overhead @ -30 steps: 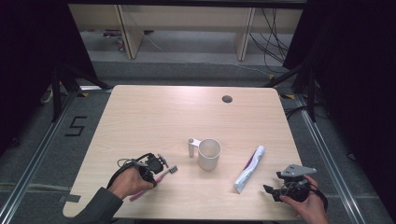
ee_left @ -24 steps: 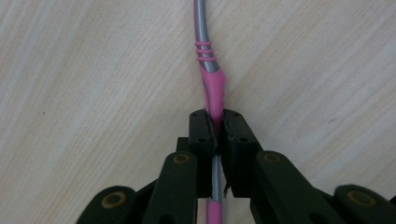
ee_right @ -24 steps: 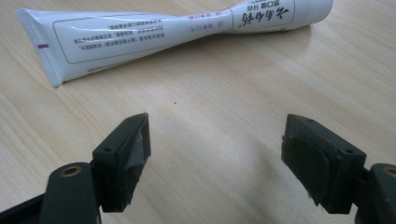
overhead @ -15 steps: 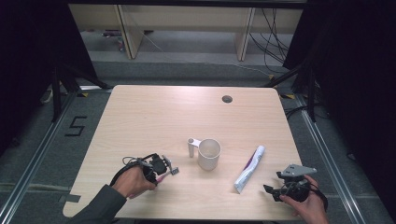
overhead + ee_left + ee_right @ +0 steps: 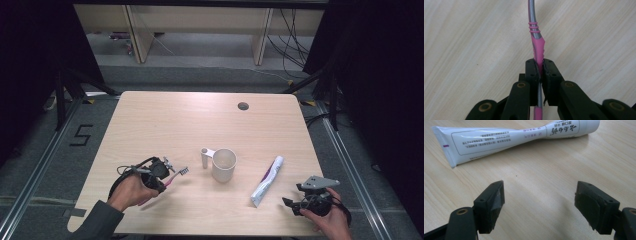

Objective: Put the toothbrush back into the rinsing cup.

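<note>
With handle clamped between the pads, pink-and-grey toothbrush (image 5: 535, 37) sits in left gripper (image 5: 159, 172), jaws narrow and tight on the pink grip section. Long axis runs straight out from the jaws in left gripper view; in high view, held over the near-left table (image 5: 165, 120), bristle head (image 5: 183, 170) pointing right toward the white mug (image 5: 223, 164), tail end sticking out toward the hand side. Head just short of mug handle, not touching. Three pink rings around the grey neck above the grip.

Right gripper (image 5: 539, 202) wide open, nothing between pads, low over near-right table edge. Toothpaste tube (image 5: 514, 137) lying flat just ahead of it, apart from the jaws; in high view long axis diagonal, cap end away from the person and up-right, crimped flat end near. White tube, purple mark at crimp, boxed small print and larger Chinese characters near cap, upside-down, not readable. No brand legible.
</note>
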The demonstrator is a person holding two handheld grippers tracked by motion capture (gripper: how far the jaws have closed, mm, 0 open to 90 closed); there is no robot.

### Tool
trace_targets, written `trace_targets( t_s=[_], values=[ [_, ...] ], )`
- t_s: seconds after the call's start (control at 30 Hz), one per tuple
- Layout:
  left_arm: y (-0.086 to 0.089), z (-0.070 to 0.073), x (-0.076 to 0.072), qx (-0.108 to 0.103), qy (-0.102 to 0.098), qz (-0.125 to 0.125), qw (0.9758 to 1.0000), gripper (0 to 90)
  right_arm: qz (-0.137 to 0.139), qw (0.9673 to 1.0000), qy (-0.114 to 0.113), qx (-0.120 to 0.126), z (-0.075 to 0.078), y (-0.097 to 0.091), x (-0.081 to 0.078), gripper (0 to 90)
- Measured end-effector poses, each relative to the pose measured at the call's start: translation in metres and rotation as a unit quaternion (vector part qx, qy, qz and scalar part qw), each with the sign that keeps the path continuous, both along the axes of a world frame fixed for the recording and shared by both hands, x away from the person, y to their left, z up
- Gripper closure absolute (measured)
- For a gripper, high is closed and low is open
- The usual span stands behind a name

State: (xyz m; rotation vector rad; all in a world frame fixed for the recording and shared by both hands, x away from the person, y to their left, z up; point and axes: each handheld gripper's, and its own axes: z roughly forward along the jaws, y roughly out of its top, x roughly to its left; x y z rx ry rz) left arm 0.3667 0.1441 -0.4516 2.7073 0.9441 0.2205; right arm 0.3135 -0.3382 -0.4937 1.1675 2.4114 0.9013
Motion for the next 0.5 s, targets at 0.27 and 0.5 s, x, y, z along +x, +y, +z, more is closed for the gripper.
trace_targets(
  t_s=[0.27, 0.5],
  values=[
    [0.01, 0.01, -0.002, -0.083, -0.074, 0.019, 0.9936, 82.7, 0.0, 1.0, 0.0, -0.001, 0.0, 0.0, 0.0, 24.7],
    [0.006, 0.012, -0.005, -0.161, -0.134, 0.038, 0.977, 82.7, -0.003, 1.0, 0.0, 0.003, 0.0, 0.001, -0.001, 24.7]
  ],
)
